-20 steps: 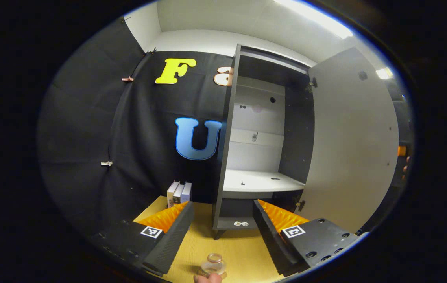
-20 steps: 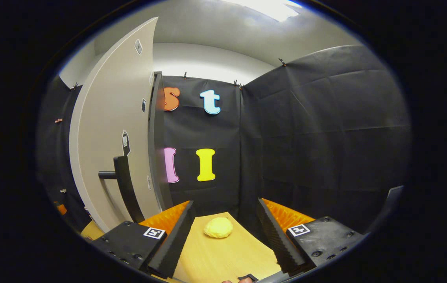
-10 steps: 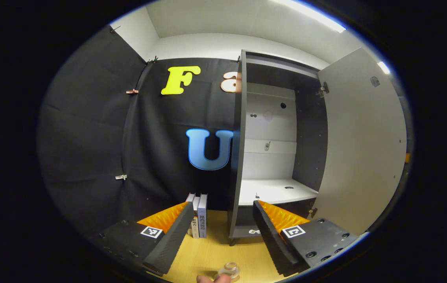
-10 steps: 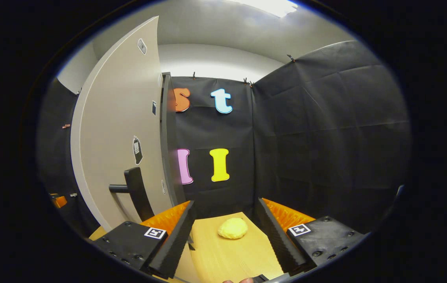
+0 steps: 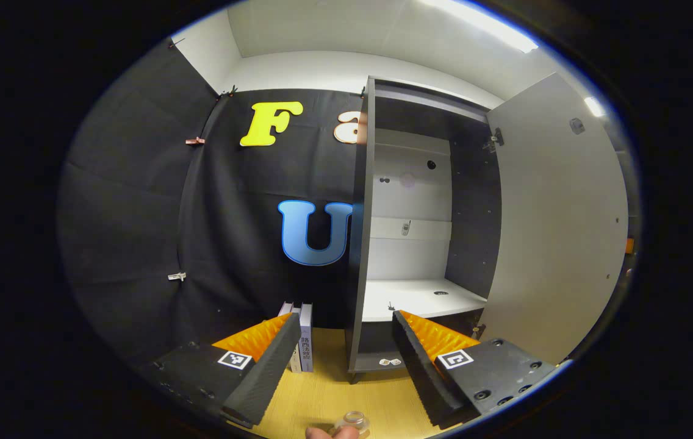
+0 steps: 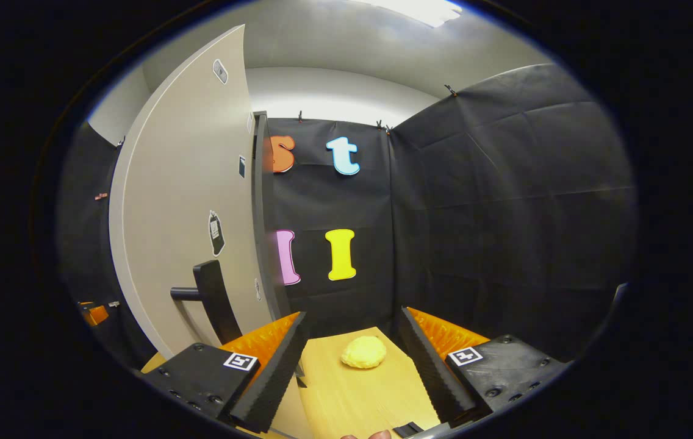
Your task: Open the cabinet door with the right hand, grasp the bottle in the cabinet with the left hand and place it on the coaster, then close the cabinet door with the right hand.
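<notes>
In the left gripper view the left tongs (image 5: 343,341) are spread wide with nothing between them, pointing at the cabinet (image 5: 410,231) on the far side of the worktop (image 5: 322,396). The cabinet door (image 5: 557,225) stands swung out to the right, baring a pale shelf (image 5: 420,299) inside. The bottle (image 5: 352,422), clear glass, sits on the worktop at the near edge of this view, below the tongs, with a fingertip (image 5: 317,432) just beside it; whether a coaster lies under it cannot be told. A few books (image 5: 301,338) stand upright left of the cabinet.

In the right gripper view the right tongs (image 6: 352,344) are likewise open and empty. The door's outer face is to their left, its dark handle (image 6: 209,299) apart from the fingers. A yellow lump (image 6: 363,352) lies on the worktop beyond the tongs.
</notes>
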A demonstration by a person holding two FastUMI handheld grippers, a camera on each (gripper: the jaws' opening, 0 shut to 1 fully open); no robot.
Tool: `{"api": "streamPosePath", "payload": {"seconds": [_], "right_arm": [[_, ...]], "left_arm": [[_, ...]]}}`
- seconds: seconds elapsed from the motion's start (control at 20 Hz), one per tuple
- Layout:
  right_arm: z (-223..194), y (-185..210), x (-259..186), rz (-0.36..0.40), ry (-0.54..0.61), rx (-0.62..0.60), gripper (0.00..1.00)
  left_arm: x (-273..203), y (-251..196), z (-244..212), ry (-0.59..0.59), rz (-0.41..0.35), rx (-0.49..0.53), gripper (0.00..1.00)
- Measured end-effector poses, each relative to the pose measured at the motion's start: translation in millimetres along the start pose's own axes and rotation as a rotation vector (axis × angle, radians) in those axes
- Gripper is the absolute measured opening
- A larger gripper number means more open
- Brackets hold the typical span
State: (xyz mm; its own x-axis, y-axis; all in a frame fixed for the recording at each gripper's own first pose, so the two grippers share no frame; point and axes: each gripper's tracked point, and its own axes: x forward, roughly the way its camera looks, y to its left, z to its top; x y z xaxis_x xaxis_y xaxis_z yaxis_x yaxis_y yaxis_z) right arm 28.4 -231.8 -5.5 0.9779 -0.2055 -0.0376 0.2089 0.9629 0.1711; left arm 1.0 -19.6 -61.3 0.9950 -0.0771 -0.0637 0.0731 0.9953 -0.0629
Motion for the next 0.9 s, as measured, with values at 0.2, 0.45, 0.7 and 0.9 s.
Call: {"api": "streamPosePath", "payload": {"seconds": [0.2,0.45,0.7,0.9], "right_arm": [[-4,31,-13,0.050,0.010,0.007,0.97],[-12,69,-22,0.108,0.022,0.016,0.97],[-19,107,-23,0.172,0.034,0.047,0.98],[-27,138,-24,0.227,0.049,0.091,0.98]], "left_arm": [[2,-3,2,-0.010,-0.008,0.000,0.92],[1,-6,3,-0.017,-0.014,0.012,0.95],[-4,-8,3,-0.024,-0.017,0.018,0.95],[-7,-8,3,-0.024,-0.013,0.018,0.95]]}}
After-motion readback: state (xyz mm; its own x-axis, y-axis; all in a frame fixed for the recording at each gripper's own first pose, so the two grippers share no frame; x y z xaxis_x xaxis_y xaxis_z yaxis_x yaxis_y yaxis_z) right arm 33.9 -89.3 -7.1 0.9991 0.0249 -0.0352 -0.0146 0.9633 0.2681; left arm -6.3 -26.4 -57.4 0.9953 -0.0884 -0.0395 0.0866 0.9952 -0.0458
